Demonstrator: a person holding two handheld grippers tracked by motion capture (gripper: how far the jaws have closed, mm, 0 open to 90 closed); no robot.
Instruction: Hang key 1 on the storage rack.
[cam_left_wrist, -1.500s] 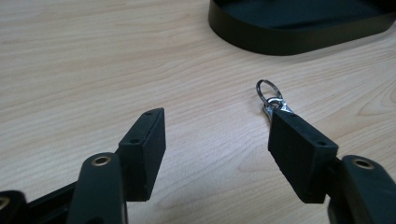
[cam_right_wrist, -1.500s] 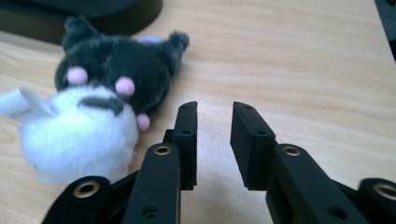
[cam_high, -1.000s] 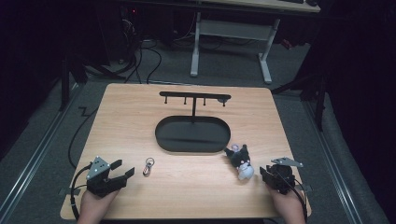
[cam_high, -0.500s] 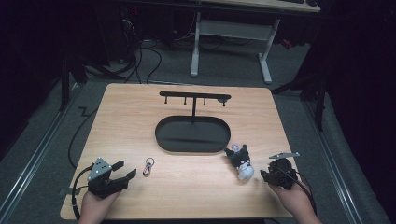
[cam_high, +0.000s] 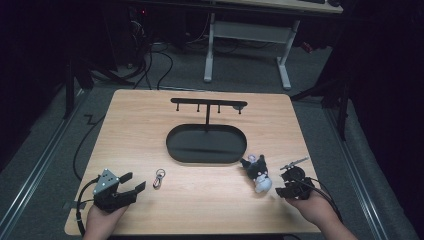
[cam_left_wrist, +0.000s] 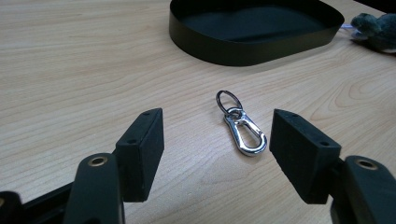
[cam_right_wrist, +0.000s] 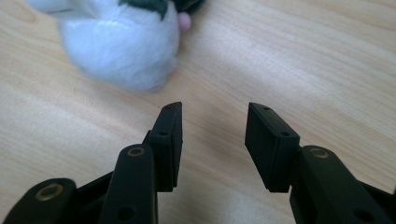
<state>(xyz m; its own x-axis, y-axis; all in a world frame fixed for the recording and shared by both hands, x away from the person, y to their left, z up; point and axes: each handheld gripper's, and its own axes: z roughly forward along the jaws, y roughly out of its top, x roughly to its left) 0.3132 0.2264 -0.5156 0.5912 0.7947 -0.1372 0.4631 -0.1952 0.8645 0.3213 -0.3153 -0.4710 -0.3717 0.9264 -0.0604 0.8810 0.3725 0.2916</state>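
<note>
Down at seven o'clock on the wooden table (cam_high: 150, 130), the left gripper (cam_high: 131, 183) sits low in the person's hand, jaws spread wide with nothing between them. Just past its tips, toward one o'clock, lies the silver key clip (cam_high: 159, 177), flat on the wood and untouched; in the left gripper view that clip (cam_left_wrist: 241, 126) rests between and ahead of the two black pads, ring end pointing away. Centre table, the black oval tray (cam_high: 206, 144) lies empty-looking and dark, with the black hook rack (cam_high: 208, 105) standing at its twelve o'clock edge. Over to four o'clock of the tray, the small black-and-white plush toy (cam_high: 258, 174) lies on the wood. Right beside it, at five o'clock on the table, the right gripper (cam_high: 283, 184) has its jaws partly apart, just been opening, nothing between them; in the right gripper view the plush (cam_right_wrist: 121, 42) sits off at eleven o'clock, clear of the pads.
</note>
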